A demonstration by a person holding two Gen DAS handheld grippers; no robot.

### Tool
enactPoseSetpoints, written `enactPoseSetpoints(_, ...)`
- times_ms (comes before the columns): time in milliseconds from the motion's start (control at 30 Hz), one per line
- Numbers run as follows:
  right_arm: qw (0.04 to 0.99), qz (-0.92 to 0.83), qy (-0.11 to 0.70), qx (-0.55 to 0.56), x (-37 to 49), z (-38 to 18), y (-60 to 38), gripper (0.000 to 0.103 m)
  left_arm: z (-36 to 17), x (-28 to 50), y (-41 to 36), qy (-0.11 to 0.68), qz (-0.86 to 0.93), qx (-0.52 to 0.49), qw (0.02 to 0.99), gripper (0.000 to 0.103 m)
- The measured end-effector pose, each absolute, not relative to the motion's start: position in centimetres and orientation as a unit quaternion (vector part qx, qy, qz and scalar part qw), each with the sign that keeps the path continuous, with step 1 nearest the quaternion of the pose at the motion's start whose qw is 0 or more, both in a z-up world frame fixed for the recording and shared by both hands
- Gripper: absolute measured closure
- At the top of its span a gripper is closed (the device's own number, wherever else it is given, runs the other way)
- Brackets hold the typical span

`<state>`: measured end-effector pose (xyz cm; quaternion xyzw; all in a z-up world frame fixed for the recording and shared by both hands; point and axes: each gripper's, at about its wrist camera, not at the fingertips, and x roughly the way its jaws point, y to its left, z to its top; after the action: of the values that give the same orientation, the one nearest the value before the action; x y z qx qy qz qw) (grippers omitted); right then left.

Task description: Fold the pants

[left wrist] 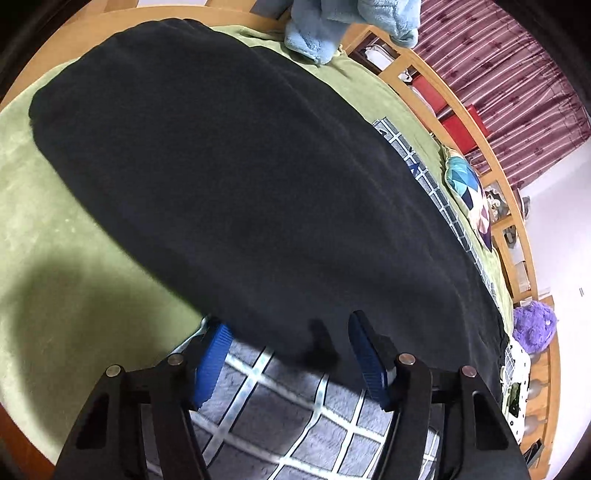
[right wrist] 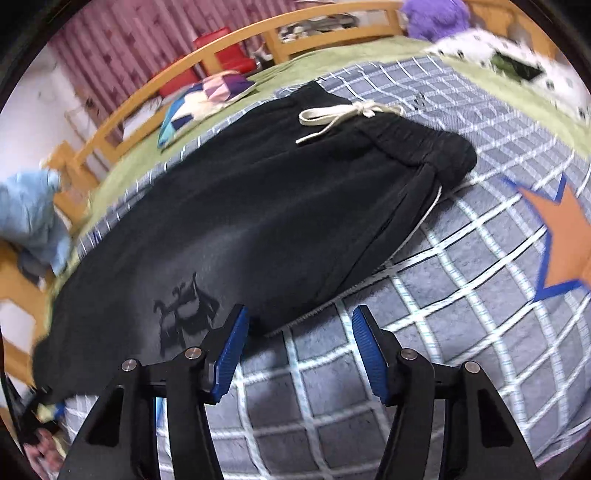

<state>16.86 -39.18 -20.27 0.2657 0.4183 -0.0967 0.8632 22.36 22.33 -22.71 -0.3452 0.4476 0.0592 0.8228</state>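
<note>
Black pants lie flat on a grey checked blanket, waistband with a cream drawstring at the far right, a dark printed logo near me. My right gripper is open and empty at the pants' near edge, its left finger touching the fabric. In the left wrist view the pants fill the frame. My left gripper is open at their near hem, over the checked blanket, holding nothing.
A green bedspread lies under the blanket. A light blue garment sits at the far end. A patterned cushion, a purple plush toy and a wooden bed rail border the bed.
</note>
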Motion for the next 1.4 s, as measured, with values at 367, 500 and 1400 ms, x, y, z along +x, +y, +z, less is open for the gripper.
enactPoseSetpoints(367,0.861,-0.109,0.408,0.285,19.9,-22.1,-39.3,0.073,-22.0,23.9,24.1,0.450,0.089,-0.356,0.814,0.092)
enactPoseSetpoints(500,0.879,-0.087,0.384,0.267,20.2,-18.9,-39.2,0.080,-18.0,24.2,23.3,0.423,0.082,-0.312,0.847,0.092)
enactPoseSetpoints(1400,0.912,-0.055,0.356,0.195,44.1,-12.2,-39.0,0.080,-12.3,48.7,20.2,0.397,0.112,-0.171,0.895,0.092)
